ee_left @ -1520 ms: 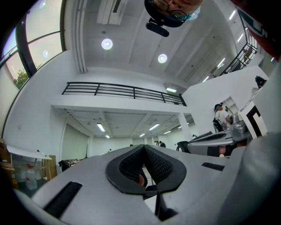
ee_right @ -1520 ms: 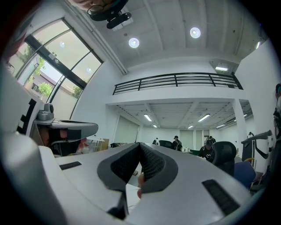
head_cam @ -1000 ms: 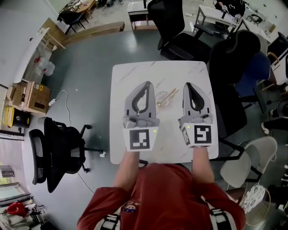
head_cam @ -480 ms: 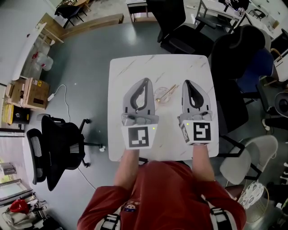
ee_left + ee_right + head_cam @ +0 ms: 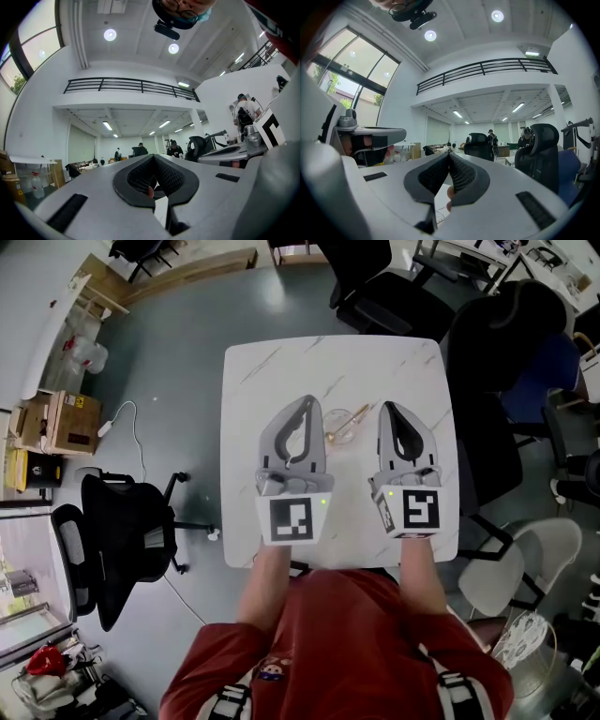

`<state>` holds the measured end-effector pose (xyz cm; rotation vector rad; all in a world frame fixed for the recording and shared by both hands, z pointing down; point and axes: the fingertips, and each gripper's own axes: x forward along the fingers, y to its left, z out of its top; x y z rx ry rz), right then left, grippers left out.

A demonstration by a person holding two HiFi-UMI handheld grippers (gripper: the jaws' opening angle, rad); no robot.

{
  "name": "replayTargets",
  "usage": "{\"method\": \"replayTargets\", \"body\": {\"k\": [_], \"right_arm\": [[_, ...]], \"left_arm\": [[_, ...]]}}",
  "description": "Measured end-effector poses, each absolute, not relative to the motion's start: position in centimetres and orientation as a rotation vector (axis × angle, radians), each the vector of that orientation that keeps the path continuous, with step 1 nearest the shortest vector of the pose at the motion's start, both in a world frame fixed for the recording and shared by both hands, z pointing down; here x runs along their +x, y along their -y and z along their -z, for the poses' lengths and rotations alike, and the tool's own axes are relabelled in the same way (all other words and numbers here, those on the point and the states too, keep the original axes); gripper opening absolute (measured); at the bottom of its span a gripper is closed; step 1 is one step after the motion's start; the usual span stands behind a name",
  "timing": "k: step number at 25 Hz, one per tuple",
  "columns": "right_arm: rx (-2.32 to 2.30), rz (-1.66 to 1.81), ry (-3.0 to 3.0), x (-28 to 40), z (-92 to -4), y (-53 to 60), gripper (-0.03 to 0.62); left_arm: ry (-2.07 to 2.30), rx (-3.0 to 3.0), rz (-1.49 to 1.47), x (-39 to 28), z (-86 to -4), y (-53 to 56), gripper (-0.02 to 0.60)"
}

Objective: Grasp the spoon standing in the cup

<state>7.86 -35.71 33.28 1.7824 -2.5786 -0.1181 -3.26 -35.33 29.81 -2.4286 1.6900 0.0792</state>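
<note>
In the head view a clear glass cup (image 5: 338, 428) stands on the white marble table (image 5: 328, 362). A light-coloured spoon (image 5: 354, 417) stands in it, its handle leaning up and to the right. My left gripper (image 5: 305, 401) hovers just left of the cup with its jaws shut on nothing. My right gripper (image 5: 389, 409) hovers just right of the cup, also shut and empty. The cup lies between the two grippers and touches neither. In the left gripper view the jaw tips (image 5: 152, 157) meet. The same shows in the right gripper view (image 5: 449, 154). Neither gripper view shows the cup.
A black office chair (image 5: 122, 531) stands on the floor left of the table. More black chairs (image 5: 375, 296) crowd its far and right sides. A white chair (image 5: 506, 582) is at the near right. A cardboard box (image 5: 56, 423) sits far left.
The whole scene has slid slightly up in the head view. Both grippers keep their places beside the cup and stay shut.
</note>
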Motion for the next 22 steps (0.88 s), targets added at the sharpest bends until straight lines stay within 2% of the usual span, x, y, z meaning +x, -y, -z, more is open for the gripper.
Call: {"method": "replayTargets", "body": {"k": [22], "right_arm": [[1.715, -0.203, 2.536, 8.2, -43.3, 38.7, 0.009]], "left_arm": [[-1.768, -2.475, 0.068, -2.5, -37.1, 36.1, 0.002]]}}
